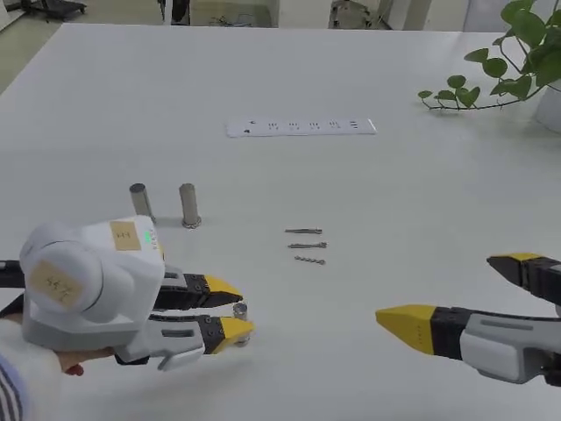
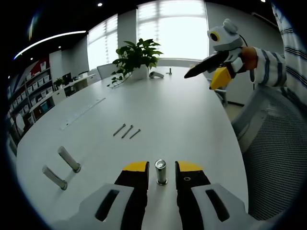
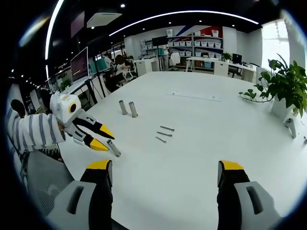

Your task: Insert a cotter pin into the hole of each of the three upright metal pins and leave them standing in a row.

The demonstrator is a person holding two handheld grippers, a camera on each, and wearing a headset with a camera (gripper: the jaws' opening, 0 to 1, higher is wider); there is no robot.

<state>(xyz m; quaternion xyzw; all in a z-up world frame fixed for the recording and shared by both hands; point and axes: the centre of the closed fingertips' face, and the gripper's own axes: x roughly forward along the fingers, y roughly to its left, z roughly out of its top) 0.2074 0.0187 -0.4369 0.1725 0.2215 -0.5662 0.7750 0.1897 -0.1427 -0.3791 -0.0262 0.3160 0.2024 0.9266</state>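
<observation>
Two upright metal pins [image 1: 138,200] [image 1: 188,206] stand side by side at the left; they also show in the right gripper view [image 3: 123,107] [image 3: 133,109]. A third, shorter-looking metal pin [image 1: 239,310] [image 2: 161,171] stands between the jaws of my left gripper [image 1: 230,308] [image 2: 161,166]. Those jaws straddle it with a small gap on each side, so the gripper is open. Three cotter pins [image 1: 307,246] [image 2: 127,130] [image 3: 163,134] lie in a short stack mid-table. My right gripper [image 1: 460,294] [image 3: 163,172] hovers wide open at the lower right, holding nothing.
A white power strip [image 1: 302,128] lies flat at the far middle of the table. A potted plant [image 1: 517,61] stands at the far right corner. A mesh office chair [image 2: 273,158] sits beyond the table's near edge.
</observation>
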